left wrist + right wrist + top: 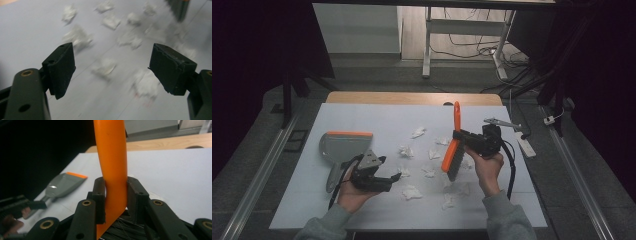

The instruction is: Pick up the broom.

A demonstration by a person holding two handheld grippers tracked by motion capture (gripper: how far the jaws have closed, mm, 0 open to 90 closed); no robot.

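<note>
An orange hand brush (455, 140) with dark bristles hangs over the table's right half, handle up. My right gripper (458, 135) is shut on its handle (113, 170), one jaw on each side. A grey dustpan (343, 146) with an orange lip lies at the left, also seen as the dustpan (63, 185) from the right gripper view. My left gripper (393, 177) is open beside the dustpan's handle, near the front. Nothing is between its jaws, which look over scattered white paper scraps (105, 67). More crumpled scraps (412, 192) lie across the middle of the table.
The white tabletop (362, 120) has a wooden strip along its far edge. A white remote-like bar (526, 145) and a grey metal piece (502, 123) lie at the right edge. Desk legs and cables stand on the floor beyond.
</note>
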